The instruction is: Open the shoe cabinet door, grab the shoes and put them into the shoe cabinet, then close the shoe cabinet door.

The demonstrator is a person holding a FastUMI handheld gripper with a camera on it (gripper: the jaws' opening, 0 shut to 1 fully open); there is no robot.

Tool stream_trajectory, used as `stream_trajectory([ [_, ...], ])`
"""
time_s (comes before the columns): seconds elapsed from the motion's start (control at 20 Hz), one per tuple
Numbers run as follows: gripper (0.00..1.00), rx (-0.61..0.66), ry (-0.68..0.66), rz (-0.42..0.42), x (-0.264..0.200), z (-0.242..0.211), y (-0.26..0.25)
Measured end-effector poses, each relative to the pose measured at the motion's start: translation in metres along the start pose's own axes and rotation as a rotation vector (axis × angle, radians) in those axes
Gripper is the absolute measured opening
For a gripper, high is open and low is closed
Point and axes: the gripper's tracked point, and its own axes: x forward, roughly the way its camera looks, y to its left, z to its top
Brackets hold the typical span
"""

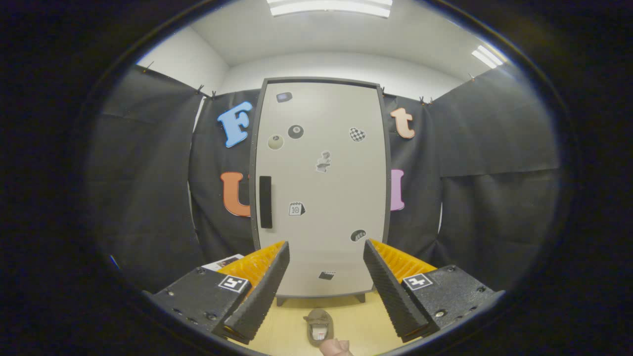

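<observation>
The gripper (326,289) hangs with its two ridged fingers (262,291) spread wide apart and nothing between them, pointing at a tall shoe cabinet (319,188) that stands upright beyond the fingertips against the black cloth wall (494,198) of the booth. The cabinet has a dark grey frame, short dark feet and a pale grey flat door (341,198), which is closed flush with the frame. A long black vertical handle (265,201) sits near the left edge of that door, about halfway up, and small stickers (295,131) are scattered across the panel, among them a black billiard ball, a checkered heart and a little calendar. On the light wooden floor (287,329) in front of the cabinet's bottom edge lies a brownish slipper-like shoe (319,326), toe toward the door, just ahead of the fingers and in line with the gap between them, touching neither. Just before the shoe, a small pinkish object (336,347) shows partly; what it is cannot be told. A flat white printed sheet (223,262) lies on the floor by the cabinet's lower left corner, partly behind the left finger.
</observation>
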Motion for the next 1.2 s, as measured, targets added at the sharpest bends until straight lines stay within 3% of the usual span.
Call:
stream_trajectory([
  [0.4,0.99,0.047,-0.013,0.054,0.047,0.016,0.027],
  [0.65,0.99,0.106,0.011,0.154,0.097,0.031,0.067],
  [1.0,0.99,0.078,0.034,0.259,0.158,0.037,0.130],
  [1.2,0.99,0.092,0.098,0.243,0.186,0.019,0.148],
])
